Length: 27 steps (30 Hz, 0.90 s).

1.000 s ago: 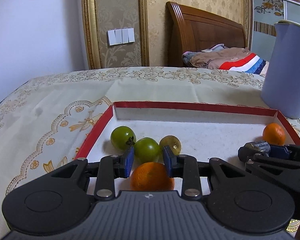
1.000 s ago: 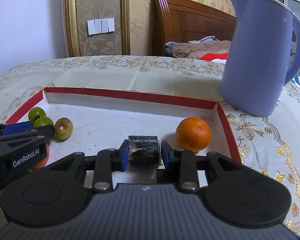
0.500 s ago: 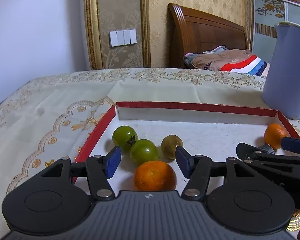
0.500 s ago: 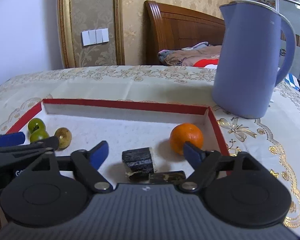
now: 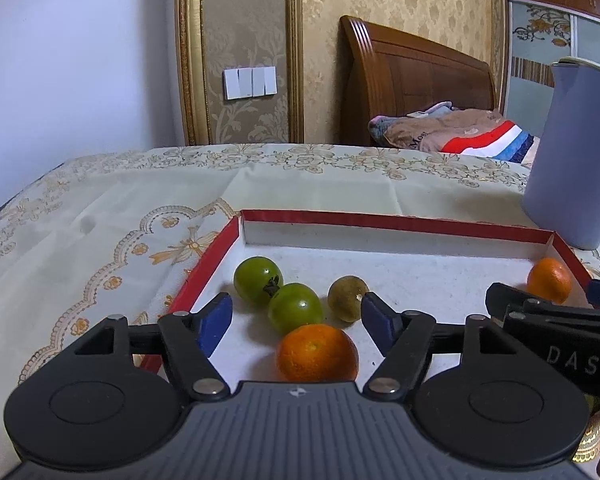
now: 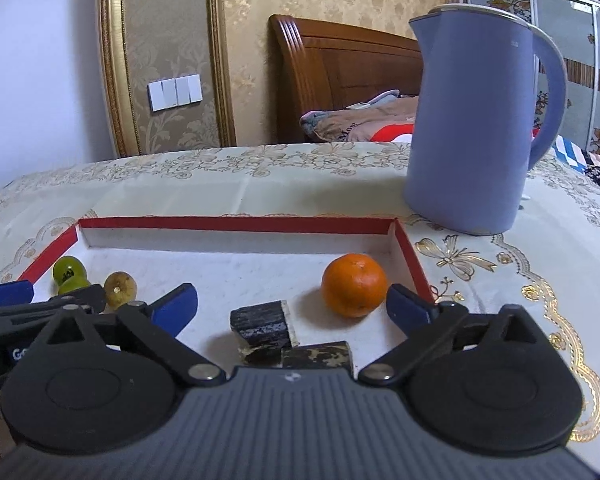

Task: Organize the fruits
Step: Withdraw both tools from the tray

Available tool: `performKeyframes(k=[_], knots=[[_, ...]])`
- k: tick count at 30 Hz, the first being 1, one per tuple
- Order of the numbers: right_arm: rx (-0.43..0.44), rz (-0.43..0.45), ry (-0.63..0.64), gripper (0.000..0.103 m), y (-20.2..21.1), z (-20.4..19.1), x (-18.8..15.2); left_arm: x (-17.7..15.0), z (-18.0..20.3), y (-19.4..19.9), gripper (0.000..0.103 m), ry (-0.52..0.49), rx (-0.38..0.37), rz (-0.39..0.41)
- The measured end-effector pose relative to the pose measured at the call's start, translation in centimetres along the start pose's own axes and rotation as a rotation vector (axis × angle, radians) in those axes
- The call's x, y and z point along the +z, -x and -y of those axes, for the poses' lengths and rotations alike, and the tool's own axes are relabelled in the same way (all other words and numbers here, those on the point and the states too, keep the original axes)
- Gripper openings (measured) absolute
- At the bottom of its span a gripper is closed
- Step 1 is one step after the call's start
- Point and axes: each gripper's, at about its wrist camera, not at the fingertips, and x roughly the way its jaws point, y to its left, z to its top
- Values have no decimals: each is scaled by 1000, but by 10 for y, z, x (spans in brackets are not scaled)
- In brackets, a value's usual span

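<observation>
Now, line by line:

Left hand-held gripper (image 5: 296, 322): its jaws are standing wide apart over the near left part of the tray and are gripping nothing; an orange is sitting between the blue pads without touching either.

Right hand-held gripper (image 6: 292, 308): its jaws are also gaping wide and holding nothing, hovering over the near right part of the tray.

Tray (image 5: 396, 222): a shallow box with red rims and a white floor is lying on the surface, carrying all the fruit.

Near orange (image 5: 317, 352): it is resting on the tray floor at the left, just in front of the green fruits.

Green fruits (image 5: 259, 280) and (image 5: 295, 308): two are sitting side by side, touching, near the left rim.

Brownish-yellow fruit (image 5: 347, 298): it is lying just right of the green pair, close beside the left tool's right pad.

Far orange (image 6: 354, 285): it is sitting alone near the right rim of the tray, well apart from the left group.

Dark blocks (image 6: 262, 324) and (image 6: 318, 356): two dark, cut-looking chunks are lying together between the right tool's pads, near the far orange; I cannot tell what they are.

Kettle (image 6: 476, 120): a pale blue jug is standing upright on the surface beyond the tray's right far corner.

Surface (image 5: 112, 216): it is wearing a cream cloth with gold patterns.
</observation>
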Motion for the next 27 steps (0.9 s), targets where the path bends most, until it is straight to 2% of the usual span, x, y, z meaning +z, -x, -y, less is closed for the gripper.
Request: performKeyframes(k=[14,21,27], knots=[[2,21,-49,103,16,8,-6,-12,1,24,71,-39,-4,35],[64,43,-79,103,47,15,-20,-24,-4,47,71,-27,-27,44],[79,41,-88,103,59,18,-30,-35,-8,58,72,-19,-49,28]])
